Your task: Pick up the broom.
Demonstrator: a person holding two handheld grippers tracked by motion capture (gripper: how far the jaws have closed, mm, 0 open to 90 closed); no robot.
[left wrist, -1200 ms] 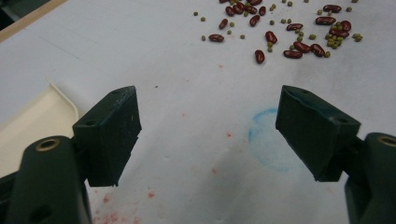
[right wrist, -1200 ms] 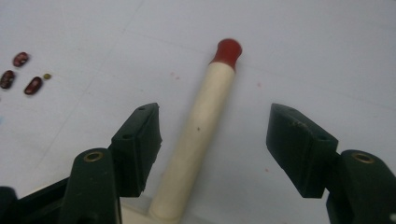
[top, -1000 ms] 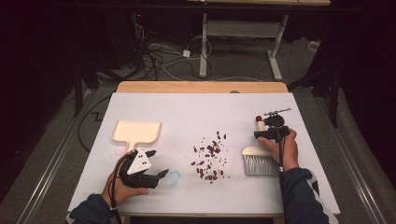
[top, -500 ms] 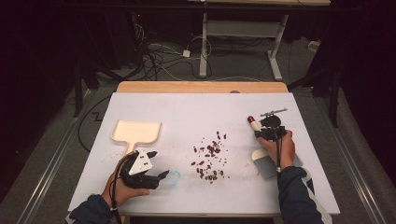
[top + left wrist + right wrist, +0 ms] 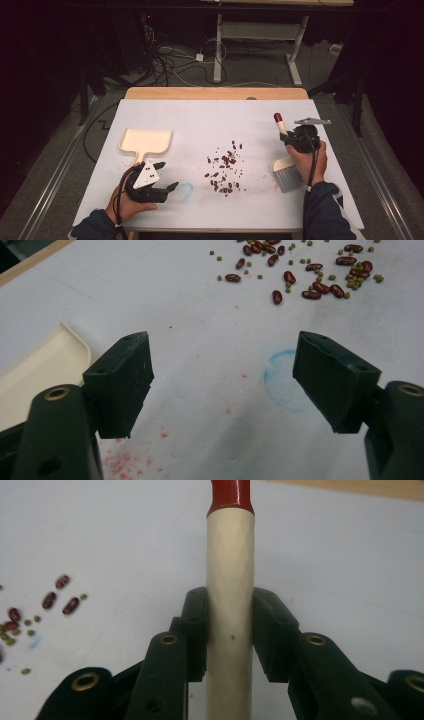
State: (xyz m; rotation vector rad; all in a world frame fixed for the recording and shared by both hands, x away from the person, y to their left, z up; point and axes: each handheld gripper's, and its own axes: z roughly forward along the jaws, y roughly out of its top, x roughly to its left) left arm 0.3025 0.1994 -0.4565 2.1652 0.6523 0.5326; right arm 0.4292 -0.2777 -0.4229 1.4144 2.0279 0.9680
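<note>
A hand brush [image 5: 286, 174] with a cream handle [image 5: 229, 550] and a red tip sits in my right gripper [image 5: 286, 139] at the table's right side. The jaws have just been closing and now press on both sides of the handle, as the right gripper view [image 5: 230, 630] shows. Red and green beans [image 5: 225, 167] lie scattered mid-table, also at the top of the left gripper view [image 5: 310, 270]. A cream dustpan [image 5: 146, 141] lies at the left. Just in front of it, my left gripper [image 5: 169, 175] rests open with nothing between its jaws [image 5: 222, 375].
A faint blue ring mark [image 5: 282, 380] and red specks stain the white table cover [image 5: 200, 120] near the left gripper. The wooden table edge [image 5: 215, 93] runs along the back. Cables and a desk frame [image 5: 260, 35] lie on the floor beyond.
The right gripper closed on the brush handle and lifted it slightly. The brush head shifted off its flat rest, and the handle now tilts toward the left. The left gripper has not moved.
</note>
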